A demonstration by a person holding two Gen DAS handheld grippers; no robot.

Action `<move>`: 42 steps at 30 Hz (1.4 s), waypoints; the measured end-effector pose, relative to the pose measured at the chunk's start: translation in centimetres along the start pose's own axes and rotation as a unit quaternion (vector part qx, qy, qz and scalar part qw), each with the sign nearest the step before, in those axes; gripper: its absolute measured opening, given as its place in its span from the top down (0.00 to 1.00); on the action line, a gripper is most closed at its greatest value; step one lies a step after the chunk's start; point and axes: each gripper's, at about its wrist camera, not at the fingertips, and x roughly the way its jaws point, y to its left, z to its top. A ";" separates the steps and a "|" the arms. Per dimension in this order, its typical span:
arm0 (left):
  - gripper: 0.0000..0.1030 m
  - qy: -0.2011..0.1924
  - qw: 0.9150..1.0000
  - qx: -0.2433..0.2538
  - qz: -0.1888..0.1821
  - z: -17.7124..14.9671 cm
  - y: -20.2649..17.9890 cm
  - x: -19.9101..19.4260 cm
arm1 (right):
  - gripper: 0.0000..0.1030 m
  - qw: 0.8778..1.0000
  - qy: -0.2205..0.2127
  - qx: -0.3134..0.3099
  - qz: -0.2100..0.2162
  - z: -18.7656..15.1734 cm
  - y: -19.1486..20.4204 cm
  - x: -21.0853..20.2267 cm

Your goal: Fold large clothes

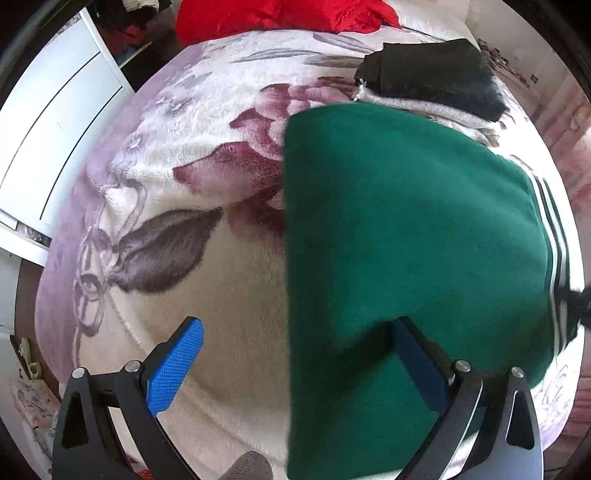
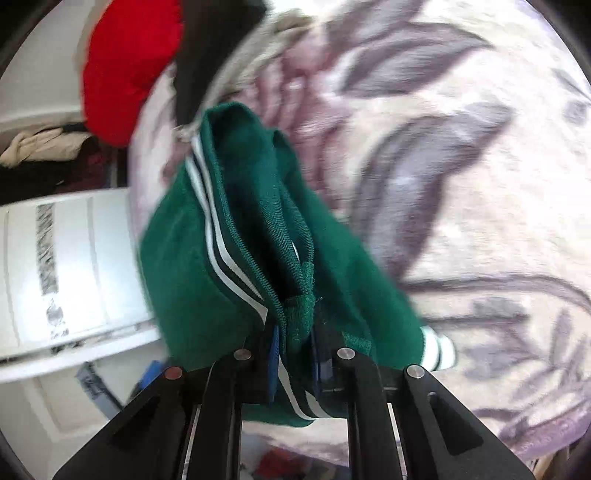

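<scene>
Green garment [image 1: 406, 240] is being held folded over floral blanket [image 1: 166, 177] on bed, striped trim [image 2: 218, 240] showing along one edge. Right gripper [image 2: 295, 339] jaws are being pressed onto bunched green fabric at striped hem; garment is hanging forward from them. Left gripper [image 1: 295, 362] jaws are being kept spread wide; blue pad [image 1: 173, 365] is lying clear over blanket, other finger is being overlapped by green cloth, nothing pinched. Black folded item [image 1: 436, 74] on grey knit [image 1: 436, 112] is lying just beyond garment; red cloth [image 1: 280, 14] farther back.
</scene>
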 end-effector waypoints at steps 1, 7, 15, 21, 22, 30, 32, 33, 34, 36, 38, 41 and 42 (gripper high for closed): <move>0.00 0.009 1.000 -0.004 -0.014 0.2 0.0 1.3 | 0.86 1.000 0.006 0.014 -0.023 0.4 -1.8 0.9; 0.00 0.051 0.999 -0.008 -0.009 0.1 -0.1 5.4 | 0.81 0.996 0.050 0.047 -0.055 2.9 -4.8 8.8; 0.00 0.029 0.999 0.009 -0.011 1.6 -0.2 2.9 | 0.33 0.994 0.046 -0.040 -0.095 5.2 -2.0 2.4; 0.00 -0.017 1.000 0.002 0.003 8.5 0.5 3.5 | 0.33 0.994 -0.029 -0.102 -0.006 8.5 4.7 0.6; 0.00 -0.015 1.000 0.005 0.010 9.6 0.7 4.5 | 0.33 0.992 -0.029 -0.118 -0.012 8.3 7.8 1.9; 0.00 0.043 0.997 -0.035 -0.054 13.0 3.6 9.7 | 0.33 0.980 0.037 -0.128 -0.149 13.4 10.7 14.2; 0.00 0.021 0.997 -0.059 -0.034 11.9 5.5 7.2 | 0.31 0.976 0.026 -0.159 -0.150 13.3 13.0 12.6; 0.00 0.015 0.997 -0.071 -0.025 11.4 6.4 6.3 | 0.31 0.974 0.015 -0.169 -0.150 13.2 13.9 11.8; 0.00 0.007 0.996 -0.090 -0.013 10.6 7.8 5.3 | 0.29 0.972 0.011 -0.185 -0.145 12.9 15.2 10.6; 0.00 0.003 0.992 -0.122 0.005 8.8 10.4 4.2 | 0.22 0.969 0.025 -0.207 -0.133 12.5 17.3 9.4; 0.00 0.013 0.989 -0.145 0.014 7.3 12.1 4.2 | 0.14 0.961 0.051 -0.240 -0.130 11.5 20.4 9.8; 0.00 0.035 0.984 -0.171 0.023 4.6 14.3 5.4 | 0.12 0.939 0.094 -0.296 -0.148 10.1 24.4 12.0; 0.00 0.042 0.983 -0.179 0.018 4.0 14.6 5.9 | 0.12 0.928 0.098 -0.312 -0.176 9.5 25.5 12.9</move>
